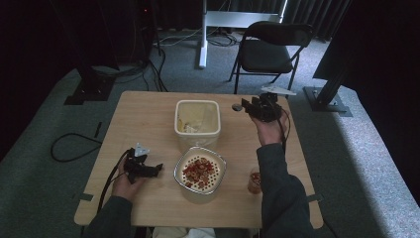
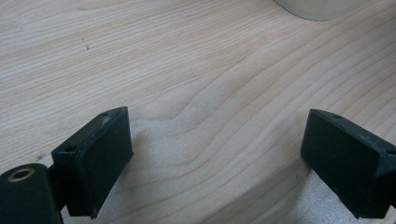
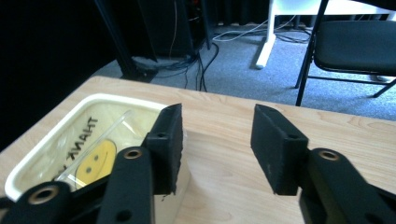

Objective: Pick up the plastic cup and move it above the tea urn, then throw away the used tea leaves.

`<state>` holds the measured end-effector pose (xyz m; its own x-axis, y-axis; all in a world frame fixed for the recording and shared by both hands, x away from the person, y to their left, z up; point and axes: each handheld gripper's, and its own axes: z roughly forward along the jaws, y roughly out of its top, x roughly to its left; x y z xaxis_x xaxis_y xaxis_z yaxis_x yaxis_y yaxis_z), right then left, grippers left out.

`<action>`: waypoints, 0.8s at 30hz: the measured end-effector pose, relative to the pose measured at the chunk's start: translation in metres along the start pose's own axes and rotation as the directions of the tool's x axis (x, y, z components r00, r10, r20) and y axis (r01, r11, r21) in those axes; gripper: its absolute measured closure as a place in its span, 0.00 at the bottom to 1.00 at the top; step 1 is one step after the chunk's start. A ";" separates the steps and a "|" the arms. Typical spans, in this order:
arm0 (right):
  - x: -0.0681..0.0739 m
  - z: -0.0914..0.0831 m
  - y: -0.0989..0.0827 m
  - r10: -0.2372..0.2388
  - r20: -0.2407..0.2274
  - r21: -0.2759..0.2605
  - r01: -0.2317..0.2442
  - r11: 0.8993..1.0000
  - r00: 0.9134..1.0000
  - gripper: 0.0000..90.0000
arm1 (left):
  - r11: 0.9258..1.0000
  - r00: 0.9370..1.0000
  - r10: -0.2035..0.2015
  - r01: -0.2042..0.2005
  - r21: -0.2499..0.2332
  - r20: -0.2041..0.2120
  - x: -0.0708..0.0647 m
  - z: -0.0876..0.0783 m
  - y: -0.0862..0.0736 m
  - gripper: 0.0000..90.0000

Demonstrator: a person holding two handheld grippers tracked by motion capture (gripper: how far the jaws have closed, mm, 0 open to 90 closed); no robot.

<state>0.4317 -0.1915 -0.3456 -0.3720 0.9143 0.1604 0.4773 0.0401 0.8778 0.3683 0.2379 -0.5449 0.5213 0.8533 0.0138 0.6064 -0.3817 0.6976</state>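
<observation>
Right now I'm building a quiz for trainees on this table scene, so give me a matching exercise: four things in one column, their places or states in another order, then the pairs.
Things:
1. cream tub
2. perforated metal bowl
3. left hand-held gripper
4. folding chair

Places or states:
A. on the floor beyond the table
B. jaws wide apart over bare wood
C. holds red pieces, near the table's front edge
D. mid-table, a smiley-face bag inside

Pairs: 1-D, 2-C, 3-B, 4-A

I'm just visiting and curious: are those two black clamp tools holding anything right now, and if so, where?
Nothing is held. The left gripper has its jaws wide apart over bare table; the right gripper has open jaws with nothing between them, beside the cream container.
</observation>
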 end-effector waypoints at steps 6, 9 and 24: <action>-0.004 -0.002 -0.007 -0.035 0.020 0.034 0.034 0.999 0.999 0.48 | 1.000 1.000 -0.001 0.001 -0.001 0.000 0.000 0.000 0.000 0.10; -0.006 -0.004 -0.013 -0.056 0.022 0.051 0.055 0.997 0.998 0.46 | 1.000 1.000 -0.001 0.001 -0.001 -0.001 0.000 0.000 0.000 0.10; -0.033 -0.047 -0.067 -0.172 0.035 0.082 0.169 0.982 0.984 0.44 | 1.000 1.000 -0.005 0.005 -0.001 -0.003 -0.001 0.000 0.000 0.10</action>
<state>0.3746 -0.2433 -0.3884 -0.4202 0.9074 -0.0090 0.4712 0.2267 0.8524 0.3683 0.2369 -0.5450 0.5165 0.8562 0.0130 0.6081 -0.3774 0.6985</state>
